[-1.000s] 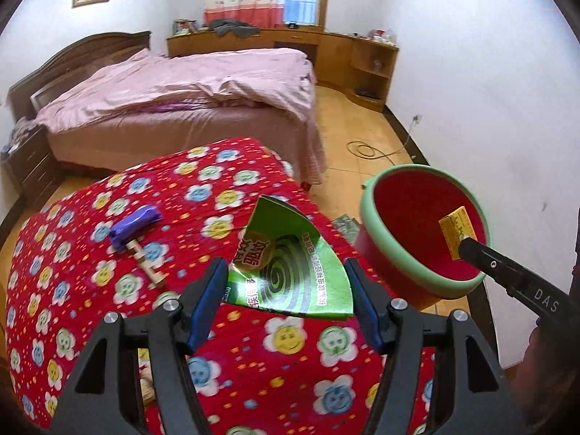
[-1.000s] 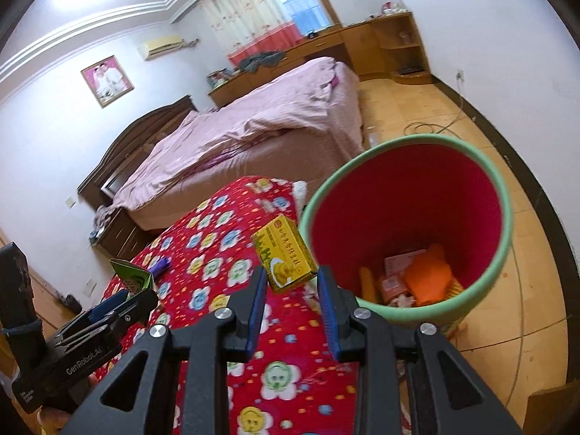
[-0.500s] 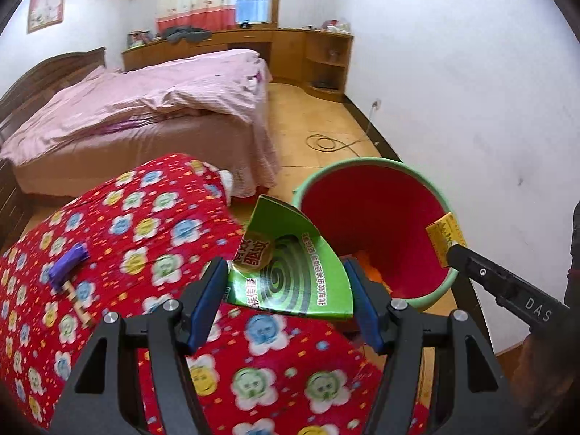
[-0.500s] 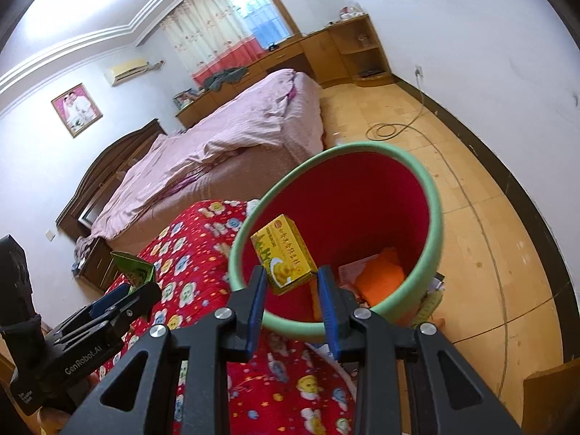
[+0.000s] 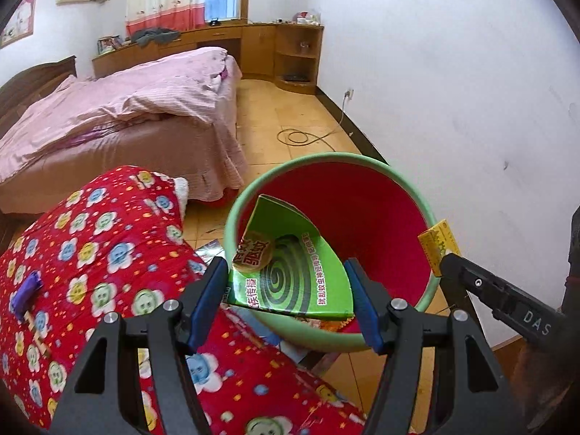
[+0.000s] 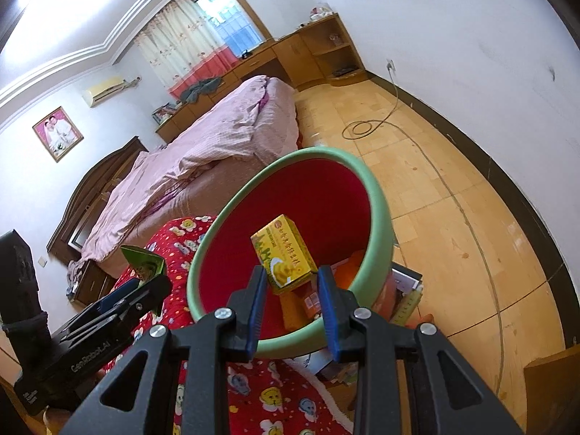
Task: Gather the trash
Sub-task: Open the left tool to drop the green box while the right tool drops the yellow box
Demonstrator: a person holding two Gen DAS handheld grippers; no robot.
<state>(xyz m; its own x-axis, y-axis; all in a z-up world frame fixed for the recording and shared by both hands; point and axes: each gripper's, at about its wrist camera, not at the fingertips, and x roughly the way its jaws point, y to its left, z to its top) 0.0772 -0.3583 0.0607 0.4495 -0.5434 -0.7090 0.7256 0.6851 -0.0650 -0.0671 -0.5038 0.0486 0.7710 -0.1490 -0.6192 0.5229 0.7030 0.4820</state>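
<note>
My left gripper [image 5: 286, 291] is shut on a flat green mosquito-coil box [image 5: 288, 272], held over the near rim of the green bin with a red inside [image 5: 362, 166]. In the right wrist view my right gripper [image 6: 291, 284] is shut on a small yellow box [image 6: 284, 253], hanging above the mouth of the same bin [image 6: 380, 203]. Orange and other packets lie at the bin's bottom [image 6: 344, 272]. Each gripper shows in the other's view: the right one with the yellow box [image 5: 436, 243] at the bin's right, the left one with the green box [image 6: 143, 262] at its left.
A red quilt with flower faces [image 5: 94, 253] covers the surface beside the bin; a purple-headed brush [image 5: 25, 290] lies on it. Papers and boxes [image 6: 406, 290] sit on the floor by the bin. A pink-covered bed [image 5: 127, 108], a cable [image 5: 301, 136] and the white wall [image 5: 471, 108] lie beyond.
Both grippers have moved rightwards from over the quilt to over the bin, each still holding its box. The bin now fills the middle of both views.
</note>
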